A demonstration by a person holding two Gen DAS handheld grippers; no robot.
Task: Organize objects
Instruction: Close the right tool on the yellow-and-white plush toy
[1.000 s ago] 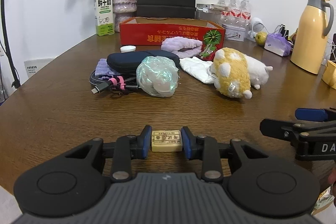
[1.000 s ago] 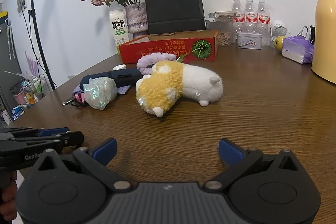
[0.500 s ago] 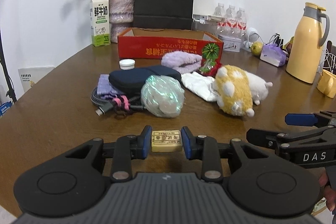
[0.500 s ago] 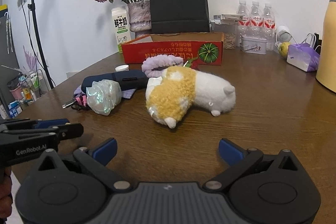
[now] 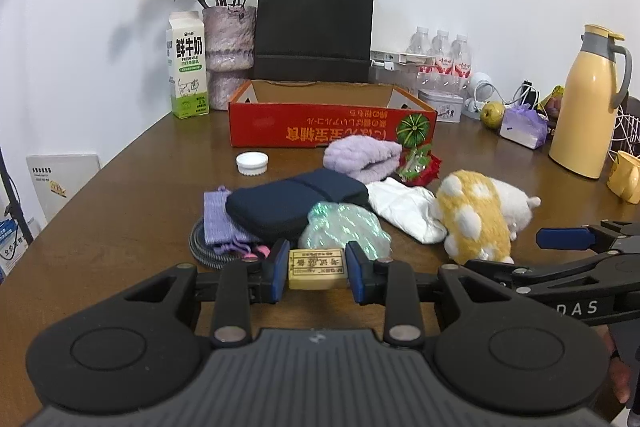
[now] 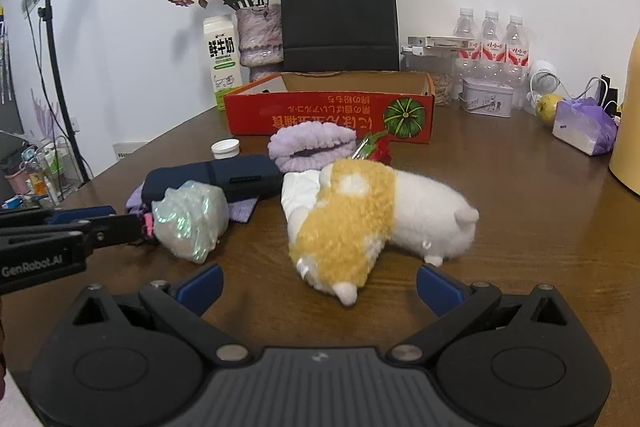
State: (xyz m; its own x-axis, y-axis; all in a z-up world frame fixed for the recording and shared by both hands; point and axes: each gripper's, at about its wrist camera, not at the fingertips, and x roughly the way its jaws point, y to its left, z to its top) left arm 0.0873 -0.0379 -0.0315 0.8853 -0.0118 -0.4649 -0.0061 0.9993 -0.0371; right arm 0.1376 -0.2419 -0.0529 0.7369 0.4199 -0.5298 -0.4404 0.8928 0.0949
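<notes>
1 eraser [image 5: 317, 268] clamped in left gripper [image 5: 317, 271]

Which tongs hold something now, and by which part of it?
The left tongs grip a small beige eraser by its two short ends. The right tongs are open and hold nothing.

Left tool [image 5: 317, 269] clamps a tan eraser [image 5: 317, 268] above the table [image 5: 120, 227].

Left gripper [image 5: 317, 270] clamped, right gripper [image 6: 319, 285] agape.
</notes>
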